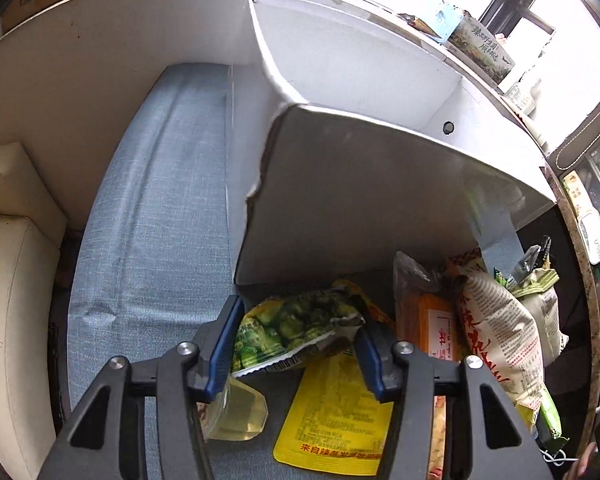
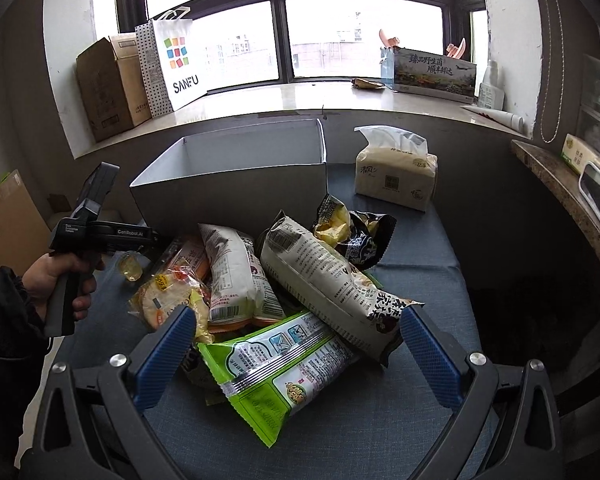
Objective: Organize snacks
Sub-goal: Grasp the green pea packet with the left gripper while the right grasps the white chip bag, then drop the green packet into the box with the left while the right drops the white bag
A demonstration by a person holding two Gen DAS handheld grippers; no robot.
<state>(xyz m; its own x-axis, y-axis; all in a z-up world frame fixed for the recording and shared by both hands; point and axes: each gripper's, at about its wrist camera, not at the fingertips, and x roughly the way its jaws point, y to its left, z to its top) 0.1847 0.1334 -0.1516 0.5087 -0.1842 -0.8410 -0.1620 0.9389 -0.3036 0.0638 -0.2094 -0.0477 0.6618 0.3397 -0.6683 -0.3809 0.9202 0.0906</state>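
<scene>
A pile of snack packets lies on the blue-grey cloth in front of an open white box (image 2: 236, 168), which also shows in the left wrist view (image 1: 360, 184). My left gripper (image 1: 296, 344) holds a green pea snack packet (image 1: 288, 328) between its blue pads, above a yellow packet (image 1: 336, 412) and a clear jelly cup (image 1: 240, 412). My right gripper (image 2: 296, 340) is open above a green-and-white packet (image 2: 276, 372) and a long white packet (image 2: 328, 280). The left gripper's body (image 2: 96, 232) shows at the left of the right wrist view.
A tissue pack (image 2: 396, 172) stands to the right of the box. A black chip bag (image 2: 356, 232) lies behind the pile. A windowsill holds cardboard boxes (image 2: 108, 84), a SANFU bag (image 2: 176, 60) and a printed box (image 2: 432, 72). A stone counter (image 2: 560, 184) runs along the right.
</scene>
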